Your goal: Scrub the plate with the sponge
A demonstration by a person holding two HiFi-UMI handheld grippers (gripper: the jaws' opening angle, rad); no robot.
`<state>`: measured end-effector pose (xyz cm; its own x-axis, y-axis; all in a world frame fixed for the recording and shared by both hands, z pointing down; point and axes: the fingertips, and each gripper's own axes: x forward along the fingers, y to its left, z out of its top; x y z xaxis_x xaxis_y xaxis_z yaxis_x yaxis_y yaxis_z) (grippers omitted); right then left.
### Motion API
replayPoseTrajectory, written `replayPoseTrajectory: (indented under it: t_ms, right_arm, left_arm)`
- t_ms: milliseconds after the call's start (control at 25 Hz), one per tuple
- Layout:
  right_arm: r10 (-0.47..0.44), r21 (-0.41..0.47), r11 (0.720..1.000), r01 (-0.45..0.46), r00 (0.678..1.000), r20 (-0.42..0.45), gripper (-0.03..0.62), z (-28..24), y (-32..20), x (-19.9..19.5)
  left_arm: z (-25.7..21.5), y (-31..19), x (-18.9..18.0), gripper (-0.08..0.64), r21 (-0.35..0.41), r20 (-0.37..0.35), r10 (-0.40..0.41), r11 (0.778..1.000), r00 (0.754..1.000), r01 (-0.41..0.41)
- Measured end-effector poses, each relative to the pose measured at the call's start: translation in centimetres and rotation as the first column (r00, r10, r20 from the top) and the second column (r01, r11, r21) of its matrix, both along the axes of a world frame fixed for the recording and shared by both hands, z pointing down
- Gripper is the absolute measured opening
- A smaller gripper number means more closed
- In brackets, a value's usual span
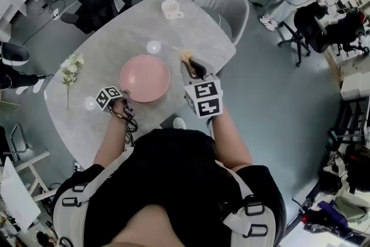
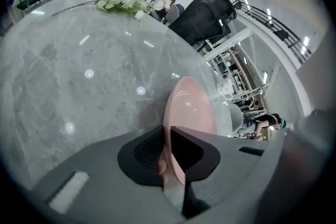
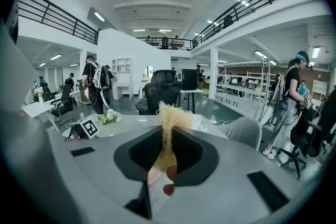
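Plate [image 1: 144, 78]: round, pink, smooth and glossy with a shallow bowl. It sits at the centre of the table [image 1: 104, 37]; whether it lies flat or is tipped I cannot tell.

Left gripper [image 1: 124, 106]: comes in at the plate's 7 o'clock. In the left gripper view its dark, ribbed pads are clamped on the thin pink rim, one either side of it.

Right gripper [image 1: 194, 69]: at the plate's 3 o'clock, off the rim. Its jaws are closed on the sponge [image 1: 186, 56].

Sponge: pale straw colour, fibrous and frayed, with its tuft sticking out past the jaw tips. It is near the plate's 2 o'clock edge, apart from it.

Table: grey, marble-patterned top with rounded corners and a faint sheen.

White cup [image 1: 171, 9]: at 1 o'clock, well apart.

Sprig of white flowers [image 1: 70, 69]: lying at 9 o'clock.
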<state>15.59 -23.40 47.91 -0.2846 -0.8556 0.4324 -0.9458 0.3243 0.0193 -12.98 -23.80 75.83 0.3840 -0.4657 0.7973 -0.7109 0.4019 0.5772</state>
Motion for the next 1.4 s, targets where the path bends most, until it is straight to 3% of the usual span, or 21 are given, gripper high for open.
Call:
replayPoseTrajectory:
  t_ms: [240, 440, 560, 680, 800, 880, 960, 1120, 1200, 1280, 1320, 1360, 1400]
  right_arm:
    - [-0.013, -0.014, 1.0, 0.013, 1.0, 0.0, 0.052, 0.3, -0.4, -0.3]
    - [-0.039, -0.034, 0.999, 0.038, 0.999, -0.005, 0.054, 0.9, -1.0, -1.1]
    - [-0.058, -0.031, 0.998, 0.058, 0.998, 0.008, 0.053, 0.9, -1.4, -1.9]
    - [-0.088, -0.01, 0.996, 0.088, 0.996, 0.025, 0.053, 0.5, -2.3, -3.2]
    - [-0.103, 0.036, 0.994, 0.101, 0.993, 0.058, 0.054, -0.3, -3.2, -4.5]
    - [-0.111, 0.073, 0.992, 0.105, 0.99, 0.089, 0.054, -1.2, -3.8, -5.6]
    - [-0.117, 0.108, 0.989, 0.104, 0.986, 0.117, 0.053, -2.0, -4.2, -6.5]
    - [-0.13, 0.181, 0.978, 0.099, 0.977, 0.17, 0.052, -3.7, -4.7, -8.1]
    - [-0.141, 0.217, 0.971, 0.098, 0.971, 0.192, 0.052, -4.6, -4.9, -8.8]
    - [-0.158, 0.257, 0.961, 0.1, 0.964, 0.215, 0.052, -5.5, -5.0, -9.6]
    - [-0.17, 0.28, 0.954, 0.104, 0.96, 0.222, 0.052, -5.9, -4.9, -9.9]
    - [-0.185, 0.302, 0.947, 0.113, 0.957, 0.224, 0.052, -6.4, -4.9, -10.3]
    - [-0.202, 0.322, 0.939, 0.125, 0.954, 0.22, 0.052, -6.8, -4.8, -10.7]
  left_arm:
    - [3.2, 2.9, 0.2, 0.031, -0.125, 0.082, 0.086, 0.989, 0.993, -0.075]
    - [2.7, 2.8, 0.1, 0.032, -0.111, 0.107, 0.098, 0.99, 0.989, -0.087]
    - [0.7, 2.2, -1.1, 0.032, -0.051, 0.169, 0.094, 0.995, 0.981, -0.086]
    - [-3.2, 0.4, -2.7, 0.032, 0.054, 0.249, 0.063, 0.995, 0.966, -0.079]
    - [-9.3, -1.8, -4.5, 0.032, 0.211, 0.342, 0.005, 0.974, 0.94, -0.082]
    - [-14.7, -3.1, -5.6, 0.031, 0.345, 0.413, -0.046, 0.932, 0.91, -0.109]
    - [-20.6, -3.8, -6.7, 0.031, 0.486, 0.454, -0.128, 0.865, 0.882, -0.125]
    - [-32.4, -2.8, -8.3, 0.01, 0.717, 0.453, -0.312, 0.684, 0.835, -0.134]
    - [-37.5, -1.6, -8.7, 0.006, 0.785, 0.48, -0.38, 0.589, 0.791, -0.193]
    - [-40.9, -0.5, -8.5, 0.006, 0.81, 0.533, -0.429, 0.508, 0.729, -0.293]
    - [-41.6, -0.1, -8.3, 0.005, 0.8, 0.574, -0.444, 0.486, 0.688, -0.353]
    - [-41.6, 0.0, -8.1, 0.005, 0.774, 0.62, -0.45, 0.484, 0.642, -0.408]
    - [-41.1, 0.2, -7.9, 0.006, 0.74, 0.666, -0.447, 0.498, 0.597, -0.453]
